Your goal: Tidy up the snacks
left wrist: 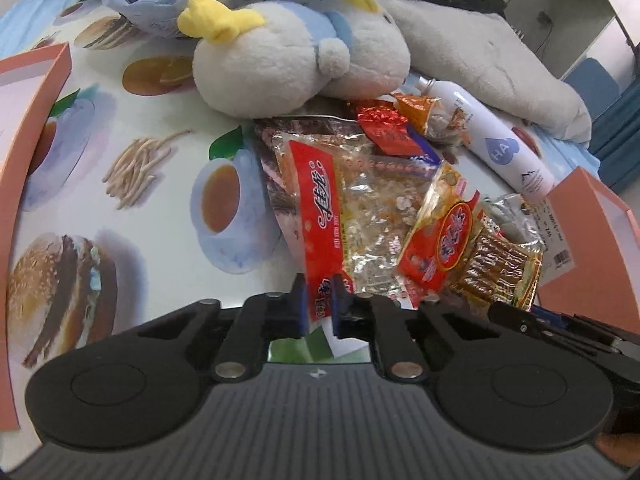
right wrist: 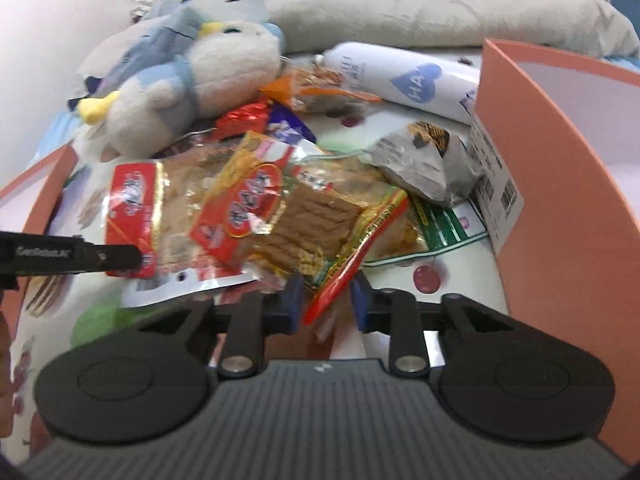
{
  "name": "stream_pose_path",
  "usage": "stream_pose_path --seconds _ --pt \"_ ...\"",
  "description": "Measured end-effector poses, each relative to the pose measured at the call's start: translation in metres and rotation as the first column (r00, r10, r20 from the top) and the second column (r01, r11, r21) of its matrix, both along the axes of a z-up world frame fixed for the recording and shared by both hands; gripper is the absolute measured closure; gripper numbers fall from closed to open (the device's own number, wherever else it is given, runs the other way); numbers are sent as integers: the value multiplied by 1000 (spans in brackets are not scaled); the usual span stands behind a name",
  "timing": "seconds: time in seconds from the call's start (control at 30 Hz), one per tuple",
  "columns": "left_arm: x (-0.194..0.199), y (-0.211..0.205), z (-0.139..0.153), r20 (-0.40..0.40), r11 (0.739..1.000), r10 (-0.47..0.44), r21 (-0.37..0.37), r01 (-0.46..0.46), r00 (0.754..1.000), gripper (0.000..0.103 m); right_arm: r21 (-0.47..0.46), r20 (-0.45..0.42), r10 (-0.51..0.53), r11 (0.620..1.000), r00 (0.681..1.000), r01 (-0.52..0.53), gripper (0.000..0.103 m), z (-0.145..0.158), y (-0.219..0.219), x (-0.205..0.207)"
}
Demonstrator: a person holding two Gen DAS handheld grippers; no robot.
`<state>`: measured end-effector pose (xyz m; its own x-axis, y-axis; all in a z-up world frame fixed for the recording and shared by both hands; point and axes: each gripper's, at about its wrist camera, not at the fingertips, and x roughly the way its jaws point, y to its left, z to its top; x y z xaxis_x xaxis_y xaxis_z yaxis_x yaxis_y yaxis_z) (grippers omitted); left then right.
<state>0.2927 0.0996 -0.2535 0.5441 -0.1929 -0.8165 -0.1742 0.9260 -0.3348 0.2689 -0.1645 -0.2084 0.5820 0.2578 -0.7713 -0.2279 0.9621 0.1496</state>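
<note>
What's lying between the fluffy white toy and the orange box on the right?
In the right wrist view, a white spray bottle and a crumpled grey packet lie between the plush toy and the orange box.

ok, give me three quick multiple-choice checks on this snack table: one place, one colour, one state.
1. Where is the white spray bottle?
A. inside a box
B. on the table next to the orange box
C. under the plush toy

2. What colour is the plush toy's tuft?
A. green
B. black
C. yellow

3. What are the left tongs doing?
A. open over bare table
B. shut on a corner of the red-striped snack bag
C. shut on the bottle

Key: 1 B, the spray bottle lies outside the orange box, its end at the wall. 2 C, the tuft on the plush toy is yellow. 3 B, the left tongs pinch the snack bag.
</note>
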Motion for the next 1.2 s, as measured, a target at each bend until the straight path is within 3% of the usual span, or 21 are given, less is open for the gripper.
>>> stream_pose_path --seconds 0.07,0.53,0.9,1.2 --pt "-7 -2 6 20 1000 -3 -11 3 1000 97 7 0 5 1000 1000 -5 83 4 0 -4" --pt "-86 -12 47 68 996 16 -83 -10 998 99 49 19 -5 999 1000 4 91 36 -18 -74" --pt "-182 -17 57 37 995 50 -94 -46 998 99 97 -2 -6 995 1000 6 92 44 -34 -145" --pt "-240 -22 51 -11 993 41 -111 -42 999 98 119 -1 -13 993 1000 13 92 46 -46 -179"
